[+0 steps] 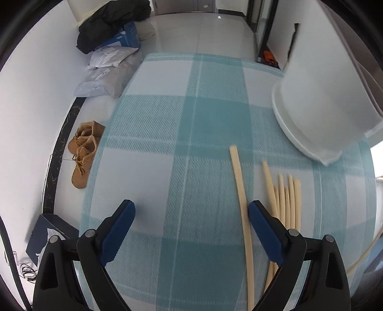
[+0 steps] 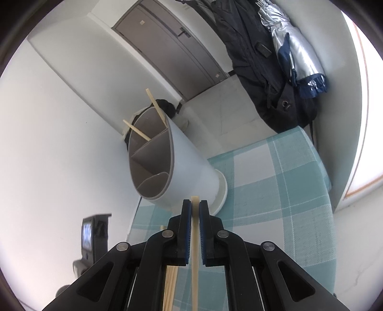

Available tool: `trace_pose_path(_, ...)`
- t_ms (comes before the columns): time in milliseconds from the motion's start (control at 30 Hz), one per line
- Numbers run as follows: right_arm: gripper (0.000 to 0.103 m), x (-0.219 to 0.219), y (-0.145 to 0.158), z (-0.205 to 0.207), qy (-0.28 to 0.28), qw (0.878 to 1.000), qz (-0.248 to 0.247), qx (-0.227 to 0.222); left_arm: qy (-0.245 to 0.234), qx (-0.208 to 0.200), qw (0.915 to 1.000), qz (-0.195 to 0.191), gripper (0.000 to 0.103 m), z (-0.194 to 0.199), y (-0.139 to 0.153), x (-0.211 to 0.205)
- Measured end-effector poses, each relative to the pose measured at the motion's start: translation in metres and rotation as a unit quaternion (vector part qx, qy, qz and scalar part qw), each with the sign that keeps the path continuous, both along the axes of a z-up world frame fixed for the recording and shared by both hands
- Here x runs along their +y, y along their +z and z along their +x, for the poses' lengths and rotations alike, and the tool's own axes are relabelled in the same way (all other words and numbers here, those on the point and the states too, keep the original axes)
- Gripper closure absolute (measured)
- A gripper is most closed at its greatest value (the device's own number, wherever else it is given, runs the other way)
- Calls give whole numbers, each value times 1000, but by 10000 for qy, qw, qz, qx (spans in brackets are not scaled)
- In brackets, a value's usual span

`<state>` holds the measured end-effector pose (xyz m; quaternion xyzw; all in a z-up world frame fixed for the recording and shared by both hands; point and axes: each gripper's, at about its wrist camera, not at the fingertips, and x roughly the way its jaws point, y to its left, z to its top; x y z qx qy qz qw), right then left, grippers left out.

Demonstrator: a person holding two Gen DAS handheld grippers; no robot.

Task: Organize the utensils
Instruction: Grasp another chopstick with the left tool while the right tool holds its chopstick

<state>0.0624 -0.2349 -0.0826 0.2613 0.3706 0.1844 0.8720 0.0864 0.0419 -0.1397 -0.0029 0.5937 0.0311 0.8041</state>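
Observation:
My left gripper (image 1: 191, 210) is open and empty above the checked teal cloth (image 1: 167, 143). One wooden chopstick (image 1: 241, 203) lies on the cloth between its fingers, near the right one. Several more chopsticks (image 1: 286, 203) lie in a bunch to the right. The white utensil holder (image 1: 318, 100) stands at the far right. My right gripper (image 2: 195, 205) is shut on a single chopstick (image 2: 194, 251), held above the cloth near the holder (image 2: 182, 167). The holder has grey divided compartments; two chopsticks (image 2: 156, 107) stick out of its far compartment.
A pair of tan boots (image 1: 82, 153), parcels (image 1: 107, 71) and a black coat (image 1: 112, 21) lie on the floor left of the table. Coats and a silver umbrella (image 2: 294, 47) hang on the right. A dark device (image 2: 92, 236) stands at the left.

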Motion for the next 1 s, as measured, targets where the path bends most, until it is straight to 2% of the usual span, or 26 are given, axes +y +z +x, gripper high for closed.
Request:
trace_pose_path(167,97,-5,2,0,-62,9999,-102,-63,118,-39,9999,33,12,12,-2,0)
trace_pose_path(267,97,-8,2,0,-72,9999,-119,-82,24,-91,9999,-54,20,16,-2,-5)
trace_pose_path(367,97,-12,2,0,-108,9999,-96,-61,-86,-131,9999,-47,39,20,2,-11)
trace_pose_path(433,97,-14,1,1,-132,9999,-93,-25,-145,-145,9998,-88,73,21,6,-17)
trace_pose_path(500,97,-16,0,1,-145,9999,-87,-2,-222,-145,9996,-112,93,21,7,-21)
trace_pose_path(533,97,-16,0,1,-151,9998,-97,-2,-245,-131,9996,-104,98,20,8,-23)
trace_pose_path(733,97,-9,8,-5,-109,9996,-211,-170,4,-167,9985,-527,101,20,10,-13)
trace_pose_path(833,97,-2,14,-11,-40,9989,-353,-315,187,-396,9957,-812,101,13,21,-4)
trace_pose_path(900,97,3,18,-16,-10,9982,-435,-420,269,-753,9914,-1035,101,3,36,2)
trace_pose_path(1000,97,10,26,-24,15,9966,-559,-608,187,-1305,9848,-1128,101,-11,60,3)
